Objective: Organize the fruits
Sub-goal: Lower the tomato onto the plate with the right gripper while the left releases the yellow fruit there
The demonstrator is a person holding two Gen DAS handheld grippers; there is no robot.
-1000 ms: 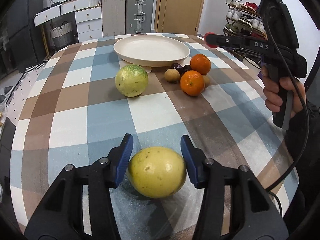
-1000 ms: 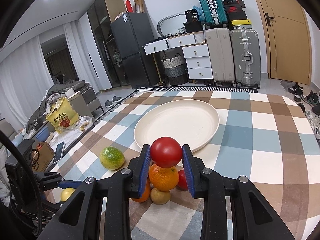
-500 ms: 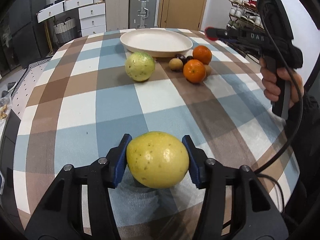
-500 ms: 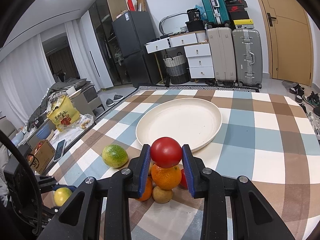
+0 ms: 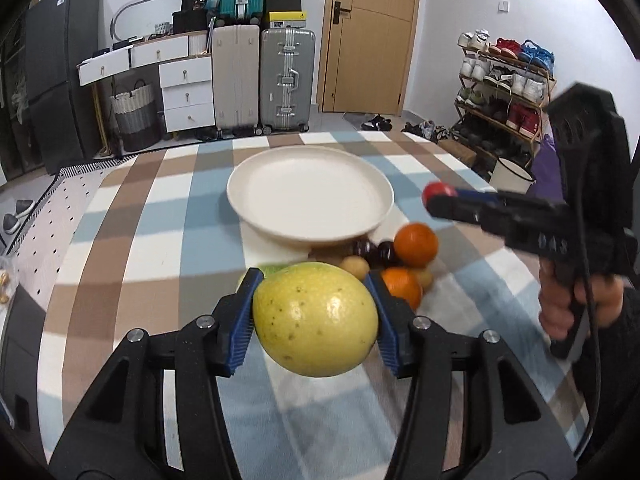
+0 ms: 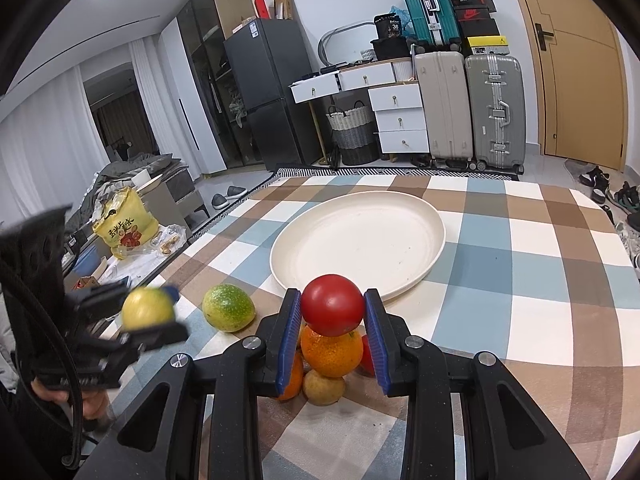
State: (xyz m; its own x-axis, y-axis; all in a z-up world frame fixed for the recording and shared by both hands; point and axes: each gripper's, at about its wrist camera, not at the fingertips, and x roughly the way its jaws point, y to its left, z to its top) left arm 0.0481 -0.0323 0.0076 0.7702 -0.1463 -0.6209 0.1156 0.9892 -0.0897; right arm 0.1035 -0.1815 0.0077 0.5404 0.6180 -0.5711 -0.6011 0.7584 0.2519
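Note:
My left gripper (image 5: 315, 318) is shut on a yellow speckled fruit (image 5: 316, 320) and holds it in the air above the table, short of the cream plate (image 5: 310, 196). My right gripper (image 6: 332, 312) is shut on a red tomato (image 6: 332, 310) and holds it above a cluster of fruit, near the plate's (image 6: 358, 240) front rim. The cluster has two oranges (image 6: 330, 350), a small tan fruit (image 6: 324, 390) and dark plums (image 5: 374, 250). A green fruit (image 6: 228, 308) lies on the table left of the cluster. The left gripper with its yellow fruit (image 6: 148, 310) also shows in the right wrist view.
The round table has a blue, brown and white checked cloth (image 5: 160, 208). The right gripper and the hand that holds it (image 5: 560, 232) stand at the right in the left wrist view. Suitcases, drawers and a shoe rack stand beyond the table.
My left gripper closed on the yellow fruit, lifted it off the table and carried it forward toward the plate. My right gripper with the tomato has barely moved.

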